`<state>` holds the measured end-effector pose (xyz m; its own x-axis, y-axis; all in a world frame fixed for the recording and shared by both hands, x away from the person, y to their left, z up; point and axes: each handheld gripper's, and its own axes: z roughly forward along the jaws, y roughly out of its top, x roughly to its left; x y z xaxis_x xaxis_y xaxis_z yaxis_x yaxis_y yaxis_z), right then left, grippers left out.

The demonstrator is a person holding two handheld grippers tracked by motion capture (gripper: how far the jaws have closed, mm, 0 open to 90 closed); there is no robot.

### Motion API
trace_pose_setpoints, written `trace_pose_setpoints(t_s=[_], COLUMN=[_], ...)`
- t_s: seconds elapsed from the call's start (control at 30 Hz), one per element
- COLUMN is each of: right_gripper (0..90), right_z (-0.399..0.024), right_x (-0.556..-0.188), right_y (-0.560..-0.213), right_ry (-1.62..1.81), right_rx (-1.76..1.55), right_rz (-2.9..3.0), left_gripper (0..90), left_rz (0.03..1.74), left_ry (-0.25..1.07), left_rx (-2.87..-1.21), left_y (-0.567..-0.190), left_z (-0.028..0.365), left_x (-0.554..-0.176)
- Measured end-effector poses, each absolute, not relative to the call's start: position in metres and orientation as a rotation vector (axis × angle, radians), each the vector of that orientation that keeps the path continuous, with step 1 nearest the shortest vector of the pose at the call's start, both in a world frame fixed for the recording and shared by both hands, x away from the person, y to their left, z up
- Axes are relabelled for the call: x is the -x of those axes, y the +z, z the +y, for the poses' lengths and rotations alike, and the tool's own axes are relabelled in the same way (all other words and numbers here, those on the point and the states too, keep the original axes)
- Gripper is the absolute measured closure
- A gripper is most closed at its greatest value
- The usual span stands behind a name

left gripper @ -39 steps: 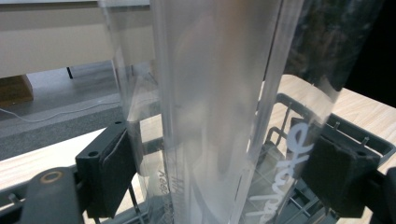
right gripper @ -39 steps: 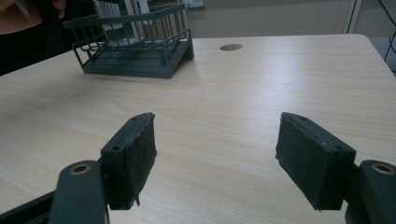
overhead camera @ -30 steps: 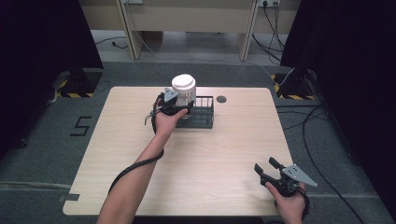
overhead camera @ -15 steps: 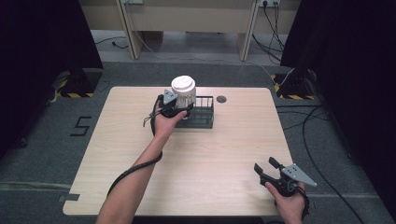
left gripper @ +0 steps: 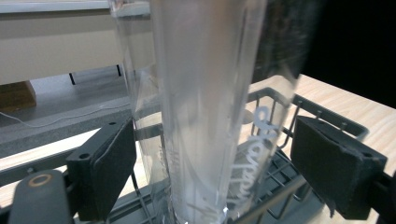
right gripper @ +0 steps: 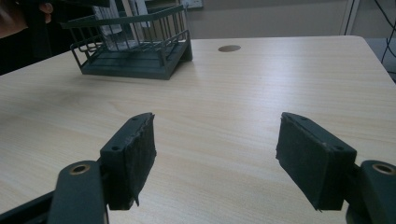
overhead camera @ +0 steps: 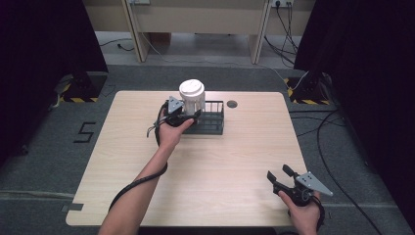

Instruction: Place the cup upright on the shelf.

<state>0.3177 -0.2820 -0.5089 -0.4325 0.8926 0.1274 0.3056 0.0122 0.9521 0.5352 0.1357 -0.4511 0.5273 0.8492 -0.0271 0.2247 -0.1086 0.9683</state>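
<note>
Cup (left gripper: pixel 210 107) between open pads (basket (left gripper: pixel 322 116))

A clear plastic cup (overhead camera: pixel 192 100) with a white lid stands upright. It sits in the left end of the dark wire rack (overhead camera: pixel 211 122) on the tabletop (overhead camera: pixel 244 156).

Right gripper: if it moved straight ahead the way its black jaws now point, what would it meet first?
Bare wooden table lies between the open jaws of the right gripper. Farther on, the dark green wire basket sits left of that line, so probably nothing, though depth is unclear.
</note>
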Motion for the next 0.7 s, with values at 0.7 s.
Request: trace_pose_setpoints(t_s=[0.7], right_gripper=[28.7], right_z=[-0.281], right_x=[-0.318], right_y=[-0.509], right_ry=[1.426], right_rx=[-1.232], right_rz=[1.762], left_gripper=[14.3], left_rz=[0.876], left_ry=[0.706], left_rx=[-1.641], left_y=[-0.445], left_z=[0.161], left_x=[-0.502])
